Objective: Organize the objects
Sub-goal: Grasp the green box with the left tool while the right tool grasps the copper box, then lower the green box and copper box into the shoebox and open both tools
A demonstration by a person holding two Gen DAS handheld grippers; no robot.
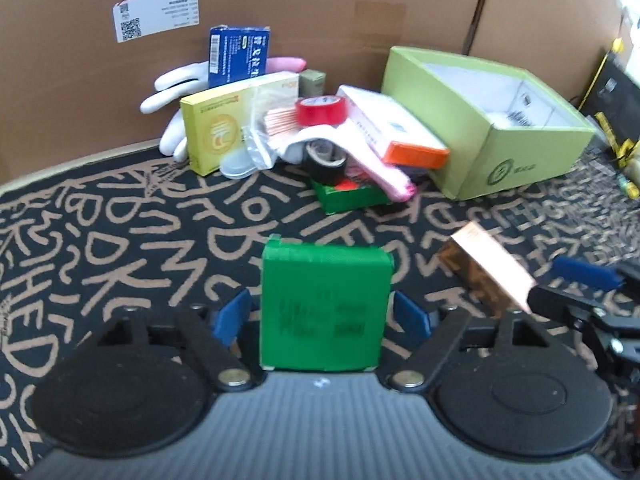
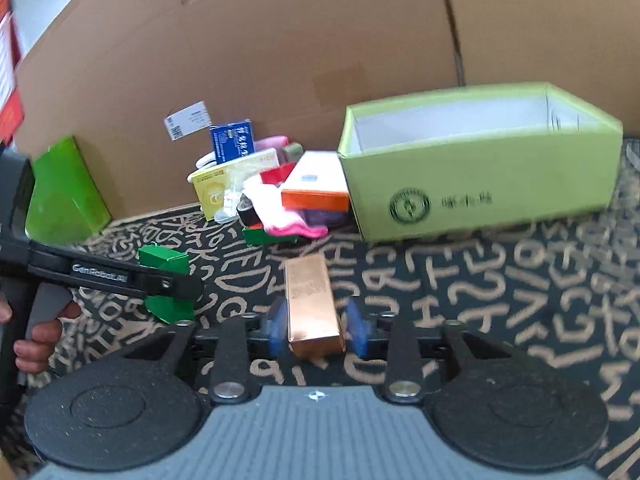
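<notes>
A green taped box (image 1: pixel 324 308) stands on the patterned carpet between the blue pads (image 1: pixel 232 316) of my left gripper (image 1: pixel 324 312). A thin dark gap shows at the left pad, so the jaws are open around it. From the right wrist view the left gripper (image 2: pixel 188 288) crosses the same green box (image 2: pixel 164 260). A copper-coloured box (image 2: pixel 314 304) lies lengthwise between the fingers of my right gripper (image 2: pixel 316 330), whose blurred pads sit just off its sides. In the left wrist view the copper box (image 1: pixel 484 264) is tilted at the right gripper (image 1: pixel 576 288).
An open lime-green box (image 2: pixel 480 184) sits at the back right. Beside it is a pile: yellow box (image 1: pixel 216 132), blue box (image 1: pixel 238 56), red tape (image 1: pixel 320 110), white gloves (image 1: pixel 172 92), orange-ended box (image 1: pixel 400 132). A cardboard wall (image 1: pixel 280 8) closes the back. A green lid (image 2: pixel 64 196) leans far left.
</notes>
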